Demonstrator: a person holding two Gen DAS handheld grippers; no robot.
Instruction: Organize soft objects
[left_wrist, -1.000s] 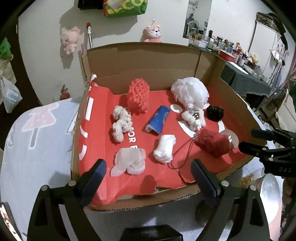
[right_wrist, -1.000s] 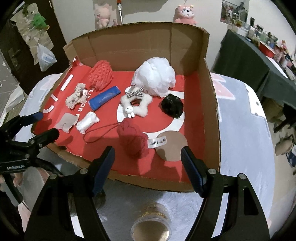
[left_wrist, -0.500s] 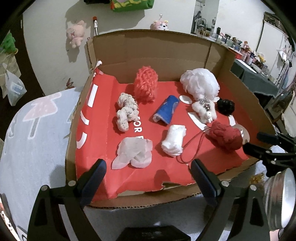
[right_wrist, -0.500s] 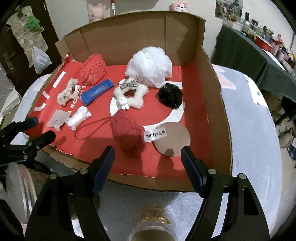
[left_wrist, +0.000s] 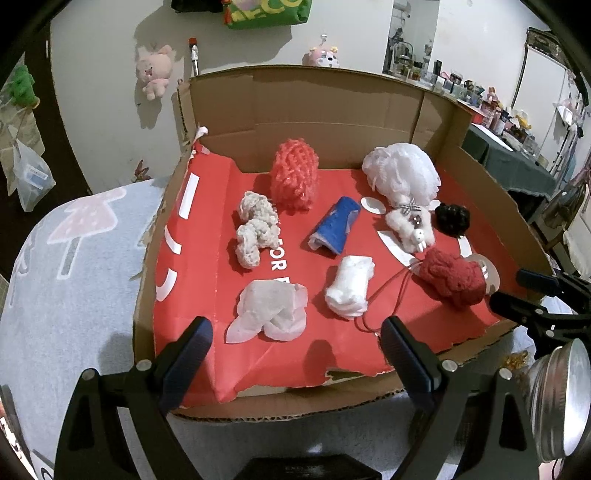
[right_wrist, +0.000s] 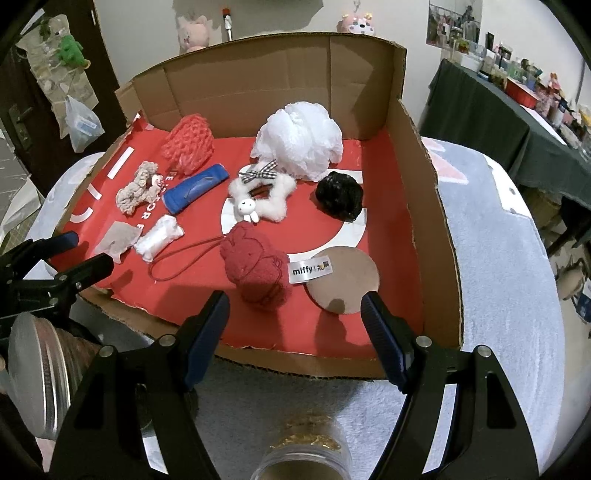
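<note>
A cardboard box (left_wrist: 317, 96) with a red liner holds several soft things. A red plush pouch (right_wrist: 256, 273) with a cord lies near the front. A white mesh puff (right_wrist: 299, 138), a black scrunchie (right_wrist: 340, 197), a white fluffy star with a bunny (right_wrist: 262, 199), a blue roll (right_wrist: 195, 188), a red net sponge (right_wrist: 188, 144), a beige scrunchie (left_wrist: 256, 232), a white wad (left_wrist: 349, 286) and a crumpled tissue (left_wrist: 271, 310) lie around. My left gripper (left_wrist: 295, 354) is open over the front edge, near the tissue. My right gripper (right_wrist: 295, 325) is open just before the red pouch.
The box stands on a grey-blue cloth (right_wrist: 498, 258) with pink prints. A metal jar lid (left_wrist: 557, 398) is at the box's front right corner. A jar with gold contents (right_wrist: 303, 454) is below my right gripper. A dark table (right_wrist: 498, 114) with clutter stands at the right.
Both grippers have moved closer to the box and lower over its front edge. The objects in the box have not moved.
</note>
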